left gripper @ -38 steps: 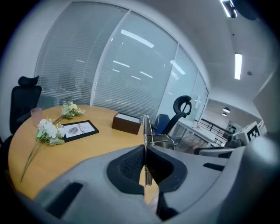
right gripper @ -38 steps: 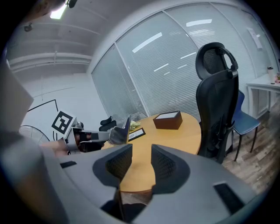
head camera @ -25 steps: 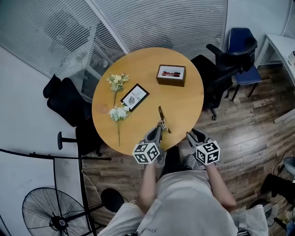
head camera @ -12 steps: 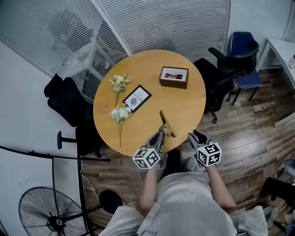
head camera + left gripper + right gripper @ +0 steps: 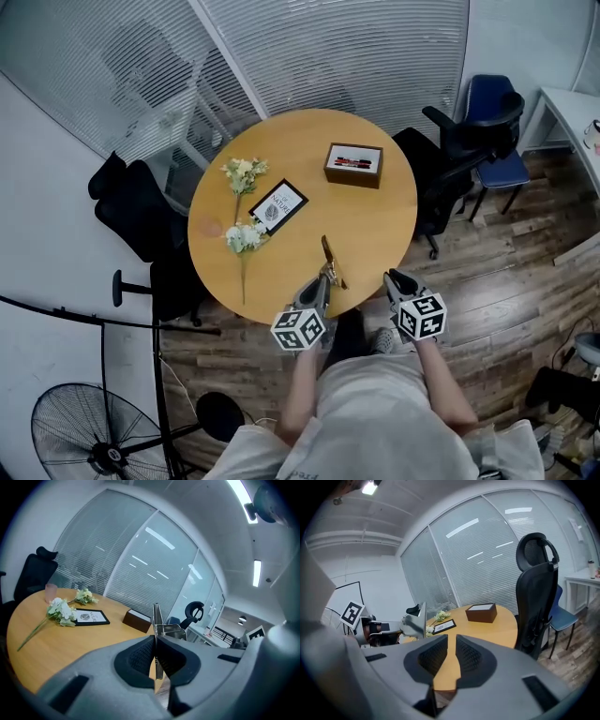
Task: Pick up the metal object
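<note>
The left gripper (image 5: 155,644) is closest. Its fingers are squeezed tight on the metal thing (image 5: 169,631). A thin flat strip of it sticks up out of the fingers, and a wider shiny piece sits just past them. From above, the metal thing hangs over the near edge of the round tabletop (image 5: 375,225). It looks lifted off the wood, but I cannot be sure.

The right gripper (image 5: 451,651) is beside it, off the edge of the tabletop. Its fingers have just been closing. Now there is only a small gap, and nothing is in it.

I think the metal thing is hard and stiff, so it will not bend or squash. It looks small and light. It is smooth too, so it could slip or twist in a pinch on the thin strip. A good place to hold it is flat on the strip, close to the wider piece.

Farther out on the tabletop are white flowers (image 5: 242,234) and a black-edged card (image 5: 277,206). A brown box (image 5: 353,164) sits near the far side. Black chairs (image 5: 450,141) stand around the tabletop.
</note>
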`<state>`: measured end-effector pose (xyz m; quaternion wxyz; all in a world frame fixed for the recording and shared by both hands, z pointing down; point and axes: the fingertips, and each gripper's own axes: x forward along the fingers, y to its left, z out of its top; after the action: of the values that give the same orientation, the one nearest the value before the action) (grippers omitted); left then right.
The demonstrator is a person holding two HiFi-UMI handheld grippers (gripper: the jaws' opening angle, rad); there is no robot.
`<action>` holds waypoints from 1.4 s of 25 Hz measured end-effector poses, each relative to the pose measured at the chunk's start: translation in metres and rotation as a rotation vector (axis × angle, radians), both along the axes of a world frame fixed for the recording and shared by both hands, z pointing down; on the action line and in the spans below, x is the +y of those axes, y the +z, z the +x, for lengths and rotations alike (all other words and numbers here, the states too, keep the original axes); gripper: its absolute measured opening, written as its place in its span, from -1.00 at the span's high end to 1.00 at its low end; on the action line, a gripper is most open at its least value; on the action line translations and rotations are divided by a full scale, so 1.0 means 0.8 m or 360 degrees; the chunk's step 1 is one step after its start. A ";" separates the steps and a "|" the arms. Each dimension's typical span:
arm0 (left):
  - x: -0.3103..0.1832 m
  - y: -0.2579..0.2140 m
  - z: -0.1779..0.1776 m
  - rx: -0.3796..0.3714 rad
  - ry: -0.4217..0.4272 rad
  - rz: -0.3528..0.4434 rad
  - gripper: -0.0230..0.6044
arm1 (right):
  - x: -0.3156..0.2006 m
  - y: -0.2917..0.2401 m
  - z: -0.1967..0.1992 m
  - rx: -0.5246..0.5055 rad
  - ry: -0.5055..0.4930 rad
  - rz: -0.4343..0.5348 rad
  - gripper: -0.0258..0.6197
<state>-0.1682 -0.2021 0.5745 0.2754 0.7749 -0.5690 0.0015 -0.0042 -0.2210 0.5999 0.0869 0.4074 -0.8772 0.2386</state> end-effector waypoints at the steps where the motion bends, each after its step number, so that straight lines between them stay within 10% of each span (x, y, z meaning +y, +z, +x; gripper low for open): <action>1: 0.001 0.001 0.001 -0.0028 0.0004 -0.0002 0.89 | -0.001 0.001 0.001 0.0001 0.0006 -0.0005 0.78; 9: 0.011 0.005 -0.006 -0.0165 -0.0004 -0.0005 0.89 | 0.006 0.000 -0.012 -0.0013 -0.0039 0.0014 0.92; 16: 0.013 0.011 -0.014 0.0035 -0.0064 -0.0024 0.89 | 0.006 0.002 -0.010 0.0015 -0.0034 0.0025 0.93; 35: 0.011 0.018 -0.027 0.0090 -0.0108 -0.0051 0.89 | 0.005 0.005 -0.023 0.0007 -0.0080 0.0014 0.93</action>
<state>-0.1896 -0.1930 0.5887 0.3035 0.7504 -0.5868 -0.0207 -0.0228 -0.2174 0.6035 0.0930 0.3861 -0.8881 0.2316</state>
